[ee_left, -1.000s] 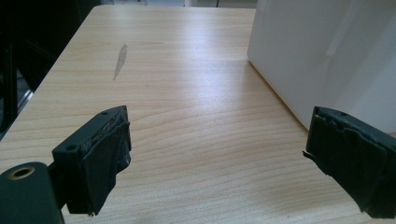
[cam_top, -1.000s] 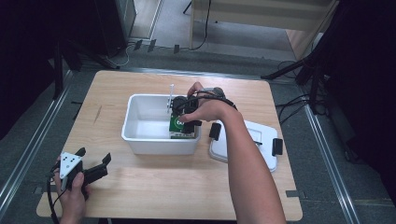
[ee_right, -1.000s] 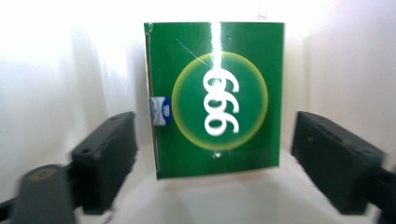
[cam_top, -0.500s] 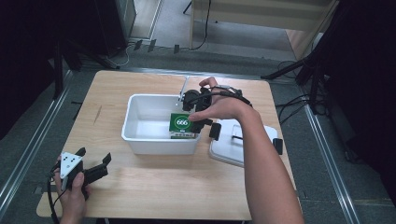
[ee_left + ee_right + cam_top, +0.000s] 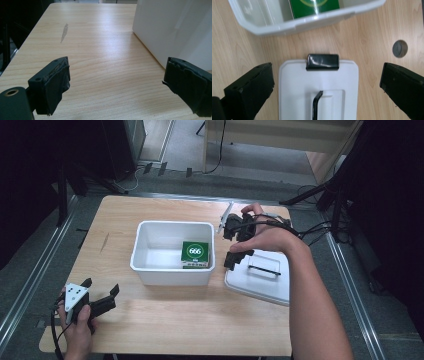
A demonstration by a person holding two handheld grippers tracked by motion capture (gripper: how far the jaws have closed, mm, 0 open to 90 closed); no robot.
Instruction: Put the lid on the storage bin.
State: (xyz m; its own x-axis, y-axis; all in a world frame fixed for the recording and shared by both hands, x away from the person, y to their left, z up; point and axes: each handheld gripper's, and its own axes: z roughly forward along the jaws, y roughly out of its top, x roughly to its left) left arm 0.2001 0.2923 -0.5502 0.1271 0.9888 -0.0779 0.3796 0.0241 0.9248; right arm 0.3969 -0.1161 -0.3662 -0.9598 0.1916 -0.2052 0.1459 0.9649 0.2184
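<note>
A white bin (image 5: 150, 265) stands mid-table with a green box marked 666 (image 5: 194, 255) upright in its near right corner. To its right a white lid (image 5: 260, 280) with a black handle (image 5: 317, 102) and a black clip (image 5: 322, 62) lies flat on the table. My right gripper (image 5: 229, 246) hovers over the lid's left end, beside the bin. Its jaws have just been opening and stand open (image 5: 327, 92) with nothing between them. My left gripper (image 5: 101, 287) rests open at the table's near left corner, facing the bin wall (image 5: 170, 27).
The wooden table (image 5: 165, 330) has a grey scuff (image 5: 64, 31) on its left part and a round grey plug (image 5: 400, 48) near the lid. Black cables (image 5: 320, 227) trail off the right edge. Metal rails run along the floor at both sides.
My right gripper has let go of the green box inside the bin, lifted out and moved right over the lid. The box stays in the bin. My left gripper has kept still.
</note>
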